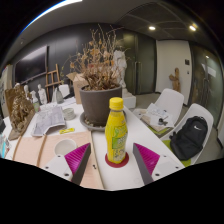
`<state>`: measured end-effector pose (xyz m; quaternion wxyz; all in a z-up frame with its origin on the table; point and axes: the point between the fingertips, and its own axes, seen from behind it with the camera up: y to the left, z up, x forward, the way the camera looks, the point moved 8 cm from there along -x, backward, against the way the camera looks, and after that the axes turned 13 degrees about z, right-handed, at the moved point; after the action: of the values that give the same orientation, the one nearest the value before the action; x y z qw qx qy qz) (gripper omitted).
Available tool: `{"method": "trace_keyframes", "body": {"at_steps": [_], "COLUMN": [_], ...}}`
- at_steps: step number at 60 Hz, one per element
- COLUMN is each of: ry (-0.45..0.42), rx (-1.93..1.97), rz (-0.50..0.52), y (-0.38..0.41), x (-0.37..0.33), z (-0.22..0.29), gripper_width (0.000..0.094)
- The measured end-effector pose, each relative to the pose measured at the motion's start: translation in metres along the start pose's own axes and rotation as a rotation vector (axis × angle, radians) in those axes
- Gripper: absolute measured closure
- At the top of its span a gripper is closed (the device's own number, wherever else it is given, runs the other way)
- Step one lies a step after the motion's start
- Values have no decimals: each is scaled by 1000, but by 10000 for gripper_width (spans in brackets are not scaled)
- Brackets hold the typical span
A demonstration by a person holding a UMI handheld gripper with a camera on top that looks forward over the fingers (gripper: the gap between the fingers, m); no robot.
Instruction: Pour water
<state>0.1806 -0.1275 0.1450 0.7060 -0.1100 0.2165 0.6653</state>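
Standing upright on the table (pixel 110 172), the bottle (pixel 116 132) is waiting between the two fingers of the gripper (pixel 113 160), with a gap showing on either side, so the tongs are open and nothing is being squeezed yet. Judging from this, the approach step is under way and the grasp is not yet made. The next move is calling for the fingers to close evenly on the bottle's lower body, firmly enough that it is not slipping when lifted and tipped, yet not so hard that thin walls are buckling. No cup or other vessel to pour into is showing clearly, so where the water is going I cannot tell.

The bottle is looking like clear plastic, slim and round, holding yellow-green liquid, with a yellow screw cap (pixel 116 102) still on and a wrapped label around its middle. The pads (pixel 79 163) are showing magenta, flat and wedge-shaped. The table is looking pale, smooth and hard.

Sitting just beyond the bottle is a pot (pixel 100 104), round, dull and grey-brown, holding dry, twiggy branches. Lying well off to one side is a black bag (pixel 191 137), soft and slumped. Papers (pixel 48 122) are lying flat on the other side.
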Motion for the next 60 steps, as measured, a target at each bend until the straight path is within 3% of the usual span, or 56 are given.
{"method": "trace_keyframes", "body": {"at_steps": [13, 32, 60], "ry": [103, 123, 130], "rx": [53, 13, -74], "rz": [-32, -53, -48], "y": [69, 153, 197], "x": [-121, -272, -333], "z": [0, -27, -38], "gripper_width": [75, 76, 77]}}
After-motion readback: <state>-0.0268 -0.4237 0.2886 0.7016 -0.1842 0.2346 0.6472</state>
